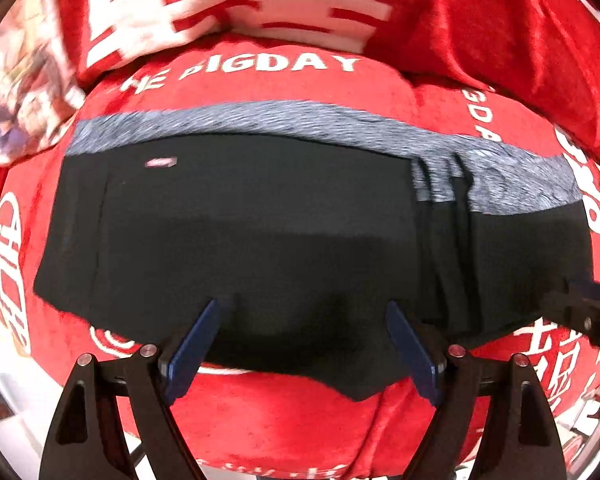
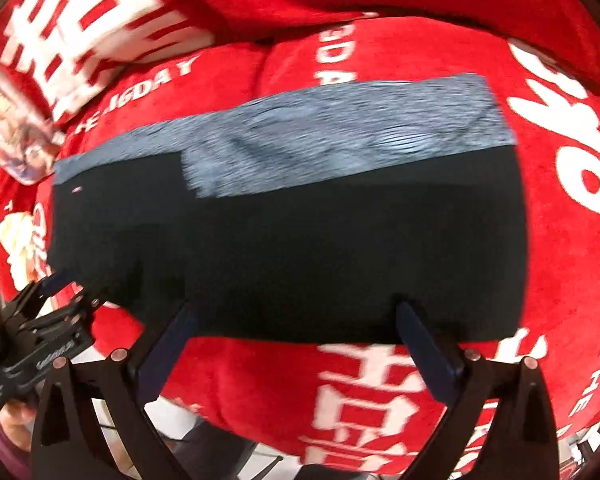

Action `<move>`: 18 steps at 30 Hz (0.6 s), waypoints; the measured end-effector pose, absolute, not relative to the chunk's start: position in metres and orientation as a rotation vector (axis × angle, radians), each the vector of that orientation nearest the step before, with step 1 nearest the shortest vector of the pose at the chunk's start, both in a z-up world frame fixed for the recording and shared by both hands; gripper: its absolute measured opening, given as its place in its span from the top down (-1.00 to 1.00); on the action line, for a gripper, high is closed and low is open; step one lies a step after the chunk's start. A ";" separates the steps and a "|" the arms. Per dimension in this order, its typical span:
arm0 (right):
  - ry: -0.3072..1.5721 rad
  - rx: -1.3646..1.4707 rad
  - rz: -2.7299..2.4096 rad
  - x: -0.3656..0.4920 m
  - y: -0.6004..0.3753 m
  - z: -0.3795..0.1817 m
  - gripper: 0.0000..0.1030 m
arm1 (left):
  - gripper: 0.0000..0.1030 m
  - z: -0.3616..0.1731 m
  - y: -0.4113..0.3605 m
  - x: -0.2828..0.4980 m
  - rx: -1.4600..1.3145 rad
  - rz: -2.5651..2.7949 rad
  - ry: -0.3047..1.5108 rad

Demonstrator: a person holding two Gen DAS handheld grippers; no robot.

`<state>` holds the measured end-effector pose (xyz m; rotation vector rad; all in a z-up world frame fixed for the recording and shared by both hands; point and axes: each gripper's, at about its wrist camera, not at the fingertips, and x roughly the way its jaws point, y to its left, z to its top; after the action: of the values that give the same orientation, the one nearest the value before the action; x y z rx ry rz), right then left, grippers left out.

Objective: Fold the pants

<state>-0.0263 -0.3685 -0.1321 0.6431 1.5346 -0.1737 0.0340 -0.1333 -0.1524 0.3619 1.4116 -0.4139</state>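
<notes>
Black pants (image 1: 260, 220) with a grey heathered waistband (image 1: 260, 124) lie flat in a folded rectangle on a red blanket (image 1: 280, 420). My left gripper (image 1: 302, 306) hangs open over the pants' near edge, its blue pads apart and nothing pinched between them. In the right wrist view the same pants (image 2: 300, 240) fill the middle, with the grey band (image 2: 340, 128) along the far side. My right gripper (image 2: 296, 308) is open wide above their near edge and holds nothing. The left gripper (image 2: 60, 308) shows at the lower left, by the pants' left corner.
The red blanket (image 2: 420, 380) carries big white lettering and drops off at its near edge to a pale floor (image 1: 4, 400). A red-and-white cushion (image 1: 220, 0) lies beyond the pants. A colourful printed item (image 1: 24, 92) sits far left. A sleeve (image 2: 0, 440) shows lower left.
</notes>
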 end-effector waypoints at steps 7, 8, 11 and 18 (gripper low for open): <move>1.557 0.648 -0.027 0.001 -0.306 -0.127 -0.97 | -0.67 -0.155 -0.072 0.051 0.267 -0.332 1.437; 1.565 0.633 -0.010 0.006 -0.296 -0.127 -0.97 | -0.67 -0.156 -0.064 0.054 0.251 -0.321 1.442; 1.575 0.569 0.012 0.016 -0.275 -0.125 -0.97 | -0.67 -0.159 -0.030 0.065 0.159 -0.295 1.478; 1.619 0.499 0.084 0.037 -0.234 -0.133 -0.97 | -0.67 -0.162 0.030 0.087 -0.008 -0.236 1.468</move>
<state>0.0375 -0.2338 -0.1332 0.4993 1.6192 0.0838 0.0867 0.0301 -0.1615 -0.0084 1.4684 -0.2357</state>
